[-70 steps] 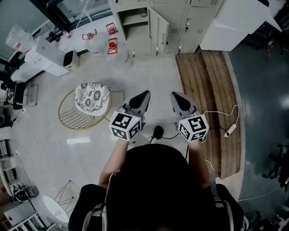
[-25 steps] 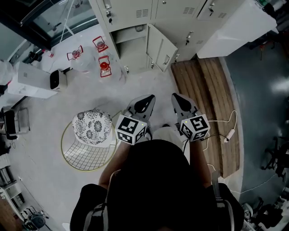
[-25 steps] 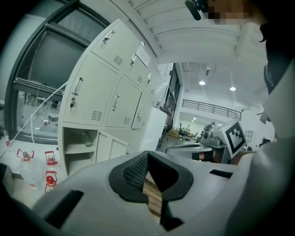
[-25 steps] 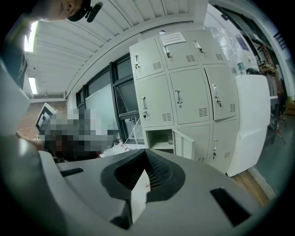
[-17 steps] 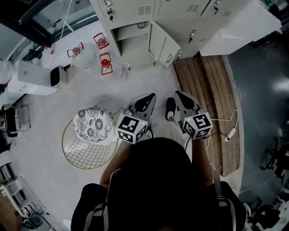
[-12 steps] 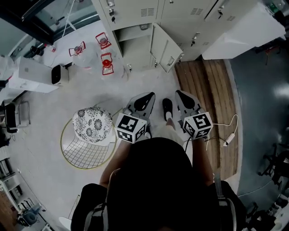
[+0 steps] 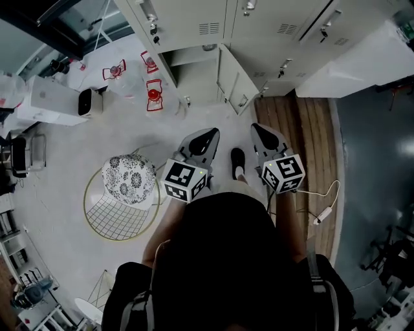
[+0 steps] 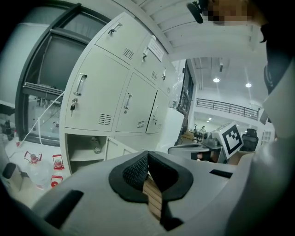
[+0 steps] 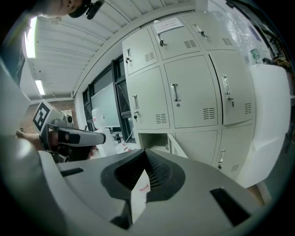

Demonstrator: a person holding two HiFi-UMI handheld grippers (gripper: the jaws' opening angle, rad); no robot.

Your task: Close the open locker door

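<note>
The beige lockers [image 7: 213, 19] fill the top of the head view. One low locker door [image 7: 234, 83] stands swung open toward me, beside its open compartment [image 7: 194, 68]. Both grippers are held side by side above the floor, short of the door and pointing at it. My left gripper [image 7: 210, 132] is shut with nothing in it, and so is my right gripper [image 7: 257, 128]. The left gripper view has the shut left gripper [image 8: 147, 173] and the open compartment [image 8: 86, 150] at lower left. Just above the shut right gripper [image 9: 145, 171] in its own view is the open door [image 9: 177, 146].
A wire chair with a patterned cushion [image 7: 128, 182] stands to my left. Red-framed items [image 7: 155, 94] and a white appliance [image 7: 59, 100] lie left of the lockers. A wooden platform [image 7: 304, 129] with a cable and power strip [image 7: 320, 214] runs on the right, below a white cabinet [image 7: 362, 61].
The person has walked toward the lockers, which now sit closer and larger. A foot has come forward between the grippers. Both grippers stay shut.
</note>
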